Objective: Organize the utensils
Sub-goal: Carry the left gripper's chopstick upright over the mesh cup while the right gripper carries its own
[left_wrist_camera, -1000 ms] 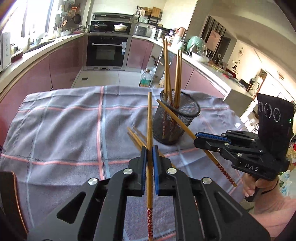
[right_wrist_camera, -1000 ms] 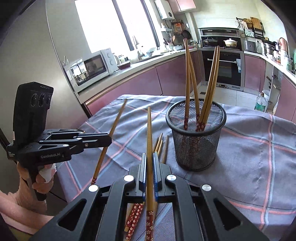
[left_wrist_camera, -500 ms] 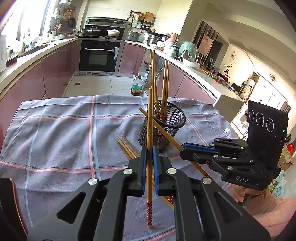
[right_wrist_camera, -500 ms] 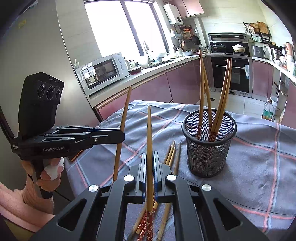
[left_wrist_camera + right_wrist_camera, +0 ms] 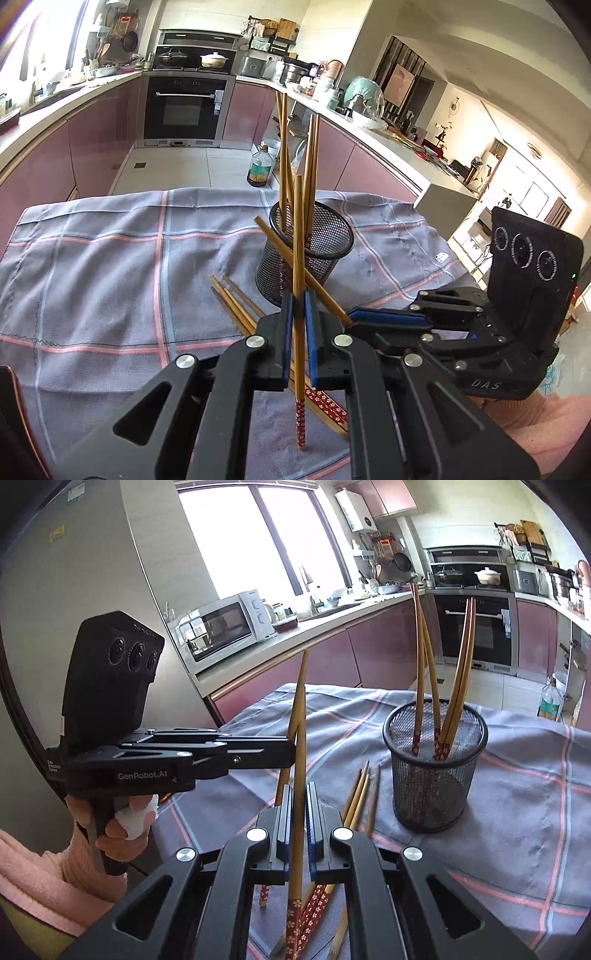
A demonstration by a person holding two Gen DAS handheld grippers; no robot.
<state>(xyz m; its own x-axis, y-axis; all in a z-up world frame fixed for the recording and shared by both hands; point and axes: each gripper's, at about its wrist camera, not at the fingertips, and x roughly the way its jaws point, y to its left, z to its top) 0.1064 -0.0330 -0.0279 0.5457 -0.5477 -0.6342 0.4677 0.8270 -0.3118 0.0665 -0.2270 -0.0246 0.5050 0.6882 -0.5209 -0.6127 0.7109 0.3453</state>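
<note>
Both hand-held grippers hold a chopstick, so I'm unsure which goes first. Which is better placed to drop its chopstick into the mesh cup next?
Probably the right hand-held gripper: the mesh cup stands just ahead to its right, unobstructed. From the left hand-held gripper, the right one's chopstick crosses between it and the cup.

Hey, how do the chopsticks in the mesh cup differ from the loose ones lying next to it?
The chopsticks in the mesh cup stand nearly upright, patterned red ends down; the loose chopsticks lie flat on the checked cloth, patterned ends toward the camera. The cup's lean apart against the rim; the loose ones lie bunched together. Both sets share the same light wood with red floral ends.
</note>
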